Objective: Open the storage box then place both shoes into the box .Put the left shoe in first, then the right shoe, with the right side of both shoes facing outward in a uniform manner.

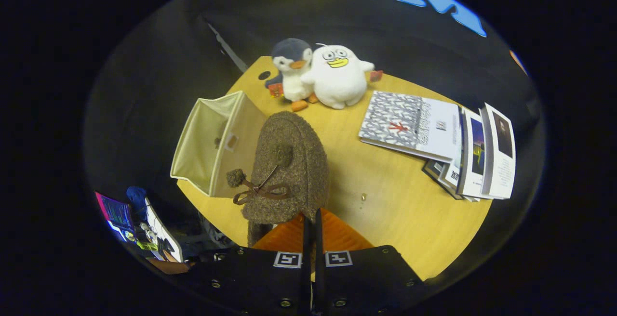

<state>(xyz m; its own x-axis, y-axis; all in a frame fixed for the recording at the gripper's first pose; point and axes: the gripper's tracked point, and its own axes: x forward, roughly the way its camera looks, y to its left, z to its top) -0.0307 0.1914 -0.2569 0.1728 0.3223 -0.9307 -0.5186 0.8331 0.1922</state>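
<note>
Closest, the claw (312, 227) is pinching a brown fuzzy shoe (288, 162), carrying it above the bench (400, 210) beside the open storage box (217, 145), likely needing lowering inside next.

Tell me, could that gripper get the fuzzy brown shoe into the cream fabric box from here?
Probably yes. The gripper is shut on the fuzzy brown shoe, and the cream fabric box beside it has its open mouth showing, with nothing between them.

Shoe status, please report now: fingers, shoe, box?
Fingers shut on brown fuzzy shoe, lifted above table. Storage box open, just left of shoe. Nothing between them.
</note>
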